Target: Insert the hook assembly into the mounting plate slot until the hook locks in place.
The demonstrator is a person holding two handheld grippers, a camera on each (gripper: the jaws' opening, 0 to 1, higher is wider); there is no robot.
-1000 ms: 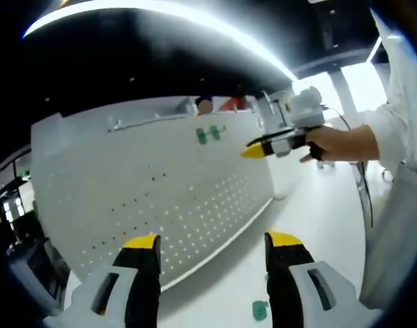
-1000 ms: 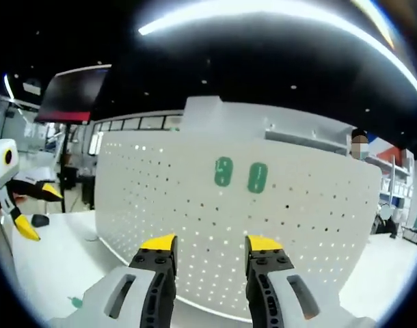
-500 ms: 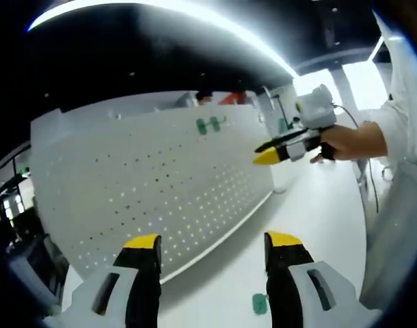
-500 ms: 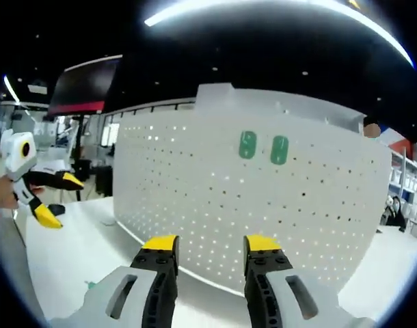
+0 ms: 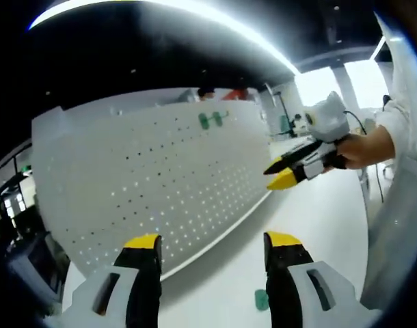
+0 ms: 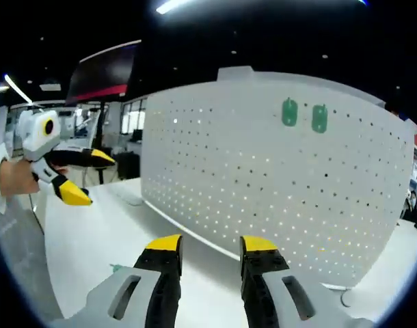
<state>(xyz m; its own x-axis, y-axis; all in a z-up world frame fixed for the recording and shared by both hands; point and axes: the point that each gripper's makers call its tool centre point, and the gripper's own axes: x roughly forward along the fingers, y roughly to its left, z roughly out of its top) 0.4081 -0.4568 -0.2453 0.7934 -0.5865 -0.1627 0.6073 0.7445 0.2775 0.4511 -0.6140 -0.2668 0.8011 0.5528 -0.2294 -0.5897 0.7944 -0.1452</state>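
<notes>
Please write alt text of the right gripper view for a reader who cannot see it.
A white perforated panel stands upright on a white table, with two green hooks near its top. In front, the right hand-held gripper is open and empty; the left hand-held gripper, also open, enters at left.

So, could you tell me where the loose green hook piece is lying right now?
In the left gripper view, the green hook piece lies flat on the white table, just inside the left gripper's right-hand jaw, in front of the pegboard.

Both tools were held up empty with jaws apart: left tool [image 5: 212, 246], right tool [image 6: 210, 247], hand [image 5: 362, 149] gripping the right.
</notes>
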